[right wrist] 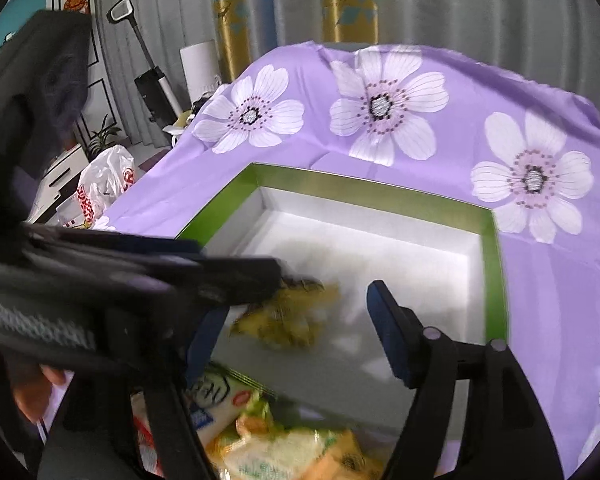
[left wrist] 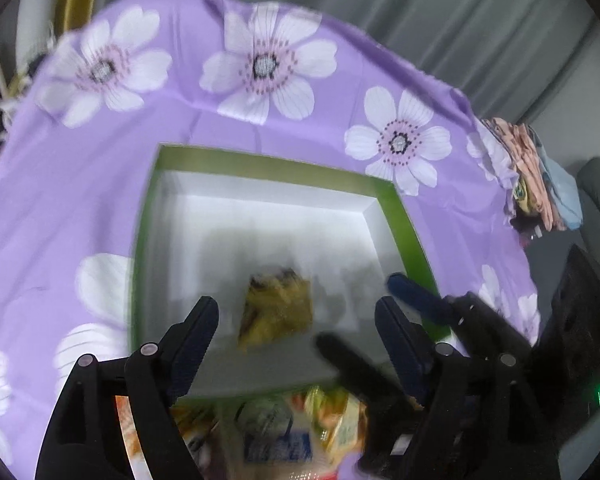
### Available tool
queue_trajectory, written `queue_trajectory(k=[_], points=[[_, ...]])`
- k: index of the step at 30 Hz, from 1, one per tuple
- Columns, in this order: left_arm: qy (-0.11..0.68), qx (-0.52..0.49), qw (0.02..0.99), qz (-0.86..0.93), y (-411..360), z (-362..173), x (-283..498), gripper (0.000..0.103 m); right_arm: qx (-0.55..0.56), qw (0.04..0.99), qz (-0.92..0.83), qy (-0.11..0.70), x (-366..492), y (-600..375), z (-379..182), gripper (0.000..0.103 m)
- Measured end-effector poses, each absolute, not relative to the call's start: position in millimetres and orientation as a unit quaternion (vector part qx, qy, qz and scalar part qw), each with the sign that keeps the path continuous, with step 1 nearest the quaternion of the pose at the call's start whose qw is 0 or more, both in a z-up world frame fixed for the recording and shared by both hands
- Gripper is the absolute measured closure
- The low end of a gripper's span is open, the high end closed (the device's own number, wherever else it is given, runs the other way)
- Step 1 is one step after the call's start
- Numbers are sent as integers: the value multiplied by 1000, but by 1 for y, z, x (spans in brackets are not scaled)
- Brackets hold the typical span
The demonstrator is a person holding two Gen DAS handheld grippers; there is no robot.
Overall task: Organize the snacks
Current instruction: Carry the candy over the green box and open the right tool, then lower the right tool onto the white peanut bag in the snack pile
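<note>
Black fingers [left wrist: 198, 322] of the left tool [left wrist: 296, 316] are standing spread apart at the bottom of the left wrist view, tilting steeply down over the near edge of the green-rimmed white box [left wrist: 396, 208]. Nothing is being pinched between them; the yellow snack packet [left wrist: 278, 310] is lying loose on the white floor of the box, close to its near wall, framed by the gap between the fingers.

From the right wrist view, the right tool [right wrist: 296, 320] is likewise angling down toward the box [right wrist: 488, 264], its jaws spread with no contact on the yellow snack packet [right wrist: 288, 320]. Only its right finger [right wrist: 388, 324] is showing clearly; the left one is mostly hidden behind the left tool's body [right wrist: 120, 280], which is crossing the picture from the box's left side, its tip just beside the packet. A person's fingers [right wrist: 32, 388] are curling around that handle, left of the box.

More snack packets [right wrist: 268, 440] are piling up outside the box against its near wall, blurred. The box is sitting on a desk draped in a purple flowered cloth [left wrist: 188, 120].
</note>
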State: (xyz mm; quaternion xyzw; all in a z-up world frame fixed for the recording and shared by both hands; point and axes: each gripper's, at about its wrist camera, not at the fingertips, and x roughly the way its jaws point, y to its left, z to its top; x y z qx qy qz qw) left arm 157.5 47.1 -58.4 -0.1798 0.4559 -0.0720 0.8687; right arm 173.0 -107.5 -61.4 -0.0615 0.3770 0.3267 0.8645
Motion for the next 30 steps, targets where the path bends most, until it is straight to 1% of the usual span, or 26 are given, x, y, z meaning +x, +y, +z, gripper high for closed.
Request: queue_trajectory(k=[1, 3, 12, 15, 18, 20, 21, 22, 26, 30], points=[[449, -173, 874, -68, 48, -52, 148, 14, -57, 867, 322, 376, 169, -113, -59, 22], [442, -161, 881, -53, 52, -40, 120, 8, -40, 870, 314, 377, 154, -128, -52, 17], [457, -143, 878, -9, 57, -24, 25, 7, -8, 875, 287, 390, 101, -158, -25, 14], [450, -154, 880, -4, 57, -21, 4, 7, -15, 878, 283, 385, 82, -157, -13, 9], [448, -165, 879, -9, 58, -19, -9, 7, -16, 877, 293, 381, 68, -155, -2, 8], [445, -168, 880, -8, 57, -16, -15, 3, -18, 878, 292, 379, 59, -152, 2, 7], [444, -170, 880, -8, 57, -14, -19, 2, -18, 877, 295, 379, 54, -151, 4, 5], [443, -170, 880, -10, 56, -13, -21, 2, -19, 876, 297, 380, 50, -151, 5, 2], [440, -168, 882, -12, 52, -11, -29, 2, -17, 877, 296, 379, 40, -155, 9, 1], [438, -184, 879, -26, 50, -18, -24, 1, 16, 878, 285, 384, 35, -170, 3, 0]])
